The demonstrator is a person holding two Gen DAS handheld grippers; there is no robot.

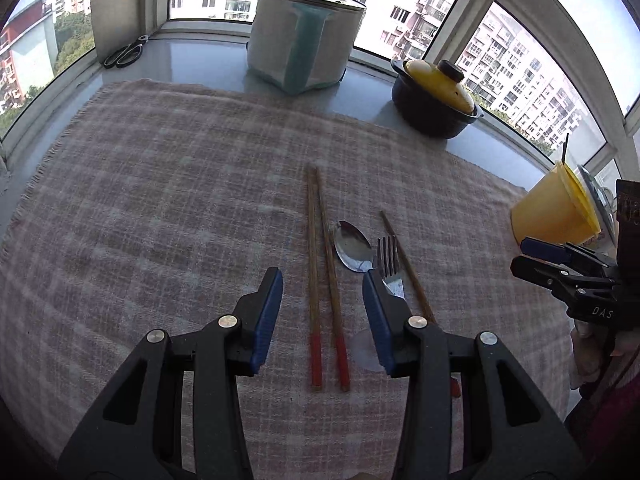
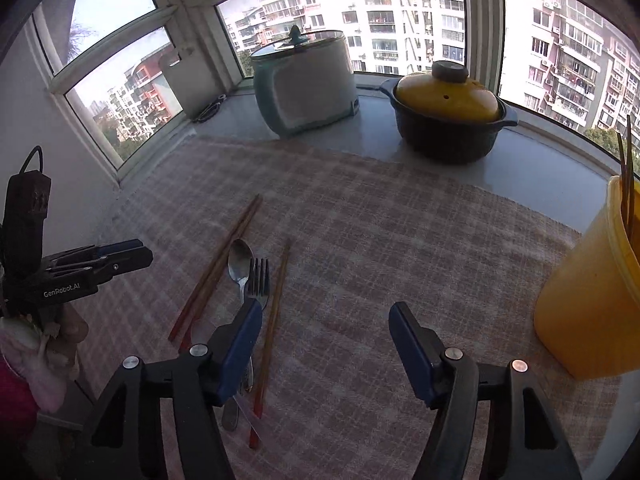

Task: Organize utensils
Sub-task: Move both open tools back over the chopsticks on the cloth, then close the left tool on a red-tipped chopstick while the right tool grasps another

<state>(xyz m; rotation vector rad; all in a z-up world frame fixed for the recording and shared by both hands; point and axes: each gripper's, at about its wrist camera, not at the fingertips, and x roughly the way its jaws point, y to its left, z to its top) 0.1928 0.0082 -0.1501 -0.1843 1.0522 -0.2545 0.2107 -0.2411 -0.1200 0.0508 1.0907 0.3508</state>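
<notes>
On the checked cloth (image 1: 160, 200) lie a pair of red-ended wooden chopsticks (image 1: 314, 240), a metal spoon (image 1: 352, 246), a fork (image 1: 387, 256) and a single chopstick (image 1: 404, 256). My left gripper (image 1: 323, 280) hovers open over the pair, which runs between its jaws untouched. In the right wrist view the pair (image 2: 224, 264), spoon (image 2: 239, 258), fork (image 2: 258, 276) and single chopstick (image 2: 276, 300) sit at the left. My right gripper (image 2: 325, 308) is open, its left finger above the fork's handle. A yellow holder (image 2: 592, 300) with dark sticks in it stands at the right.
On the sill behind stand a white and teal lidded cooker (image 1: 304, 36) and a dark pot with a yellow lid (image 1: 434, 96). Scissors (image 1: 124, 54) and a cutting board (image 1: 116, 4) are at the back left. Windows enclose the far side.
</notes>
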